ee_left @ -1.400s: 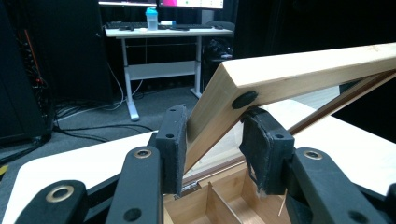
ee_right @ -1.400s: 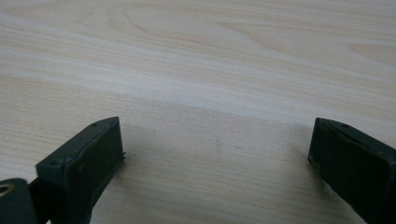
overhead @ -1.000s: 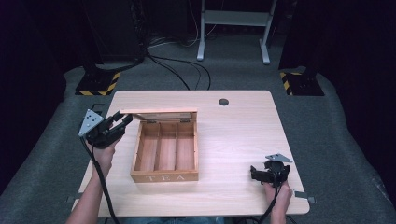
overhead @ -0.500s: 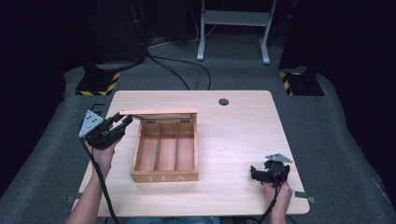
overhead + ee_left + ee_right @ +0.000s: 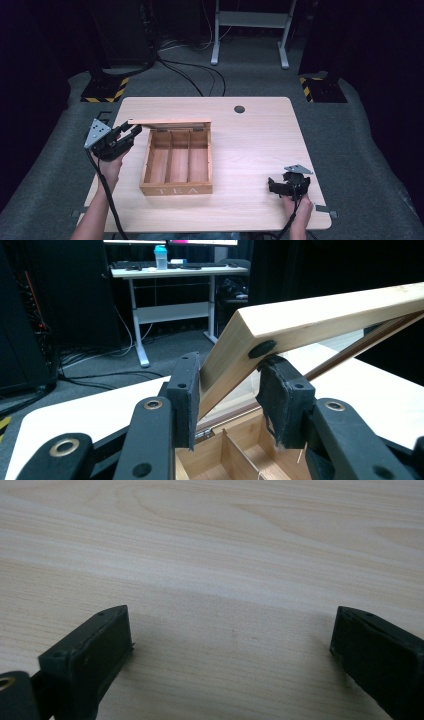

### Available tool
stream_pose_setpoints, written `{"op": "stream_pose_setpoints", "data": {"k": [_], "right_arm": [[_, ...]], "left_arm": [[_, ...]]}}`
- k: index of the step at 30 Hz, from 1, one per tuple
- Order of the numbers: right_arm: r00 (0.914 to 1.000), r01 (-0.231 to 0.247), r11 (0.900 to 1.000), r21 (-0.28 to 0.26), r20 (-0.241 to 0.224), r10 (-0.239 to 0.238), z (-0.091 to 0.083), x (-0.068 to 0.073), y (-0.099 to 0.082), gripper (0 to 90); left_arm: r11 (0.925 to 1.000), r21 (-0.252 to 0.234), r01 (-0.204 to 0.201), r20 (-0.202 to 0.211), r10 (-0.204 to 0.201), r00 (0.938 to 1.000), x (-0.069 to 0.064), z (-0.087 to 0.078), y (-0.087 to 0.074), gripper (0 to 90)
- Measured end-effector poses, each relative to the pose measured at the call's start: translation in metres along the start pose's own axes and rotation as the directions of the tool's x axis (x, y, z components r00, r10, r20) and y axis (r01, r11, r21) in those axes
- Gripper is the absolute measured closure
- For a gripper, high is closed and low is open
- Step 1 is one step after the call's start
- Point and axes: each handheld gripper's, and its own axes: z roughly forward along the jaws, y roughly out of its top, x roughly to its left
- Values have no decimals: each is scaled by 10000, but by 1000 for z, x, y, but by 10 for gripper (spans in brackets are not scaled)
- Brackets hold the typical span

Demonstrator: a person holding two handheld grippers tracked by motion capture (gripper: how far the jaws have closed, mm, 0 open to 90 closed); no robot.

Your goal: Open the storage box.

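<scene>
**Tea box lid held open, compartments empty**

The wooden tea box (image 5: 177, 162) is placed on the table (image 5: 250, 145), left of the middle. Its lid (image 5: 310, 320) is raised, and its edge is clamped between the jaws of the left gripper (image 5: 227, 390). The three compartments are seen to be almost empty. The right gripper (image 5: 288, 185) is rested on the table near the front right corner, its jaws spread wide with nothing between them. The opening is judged as done; filling or closing is left.
</scene>
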Motion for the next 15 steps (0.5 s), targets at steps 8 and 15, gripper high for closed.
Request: {"op": "stream_pose_setpoints", "data": {"k": [8, 15], "right_arm": [[10000, 12, 10000, -5, -4, -12, 0, 0, 0, 26], [10000, 9, 10000, -5, -4, -9, 0, 0, 0, 26]], "left_arm": [[10000, 17, -14, 13, 14, 10000, 0, 0, 0, 601], [10000, 14, 1, 3, -1, 10000, 0, 0, 0, 601]]}}
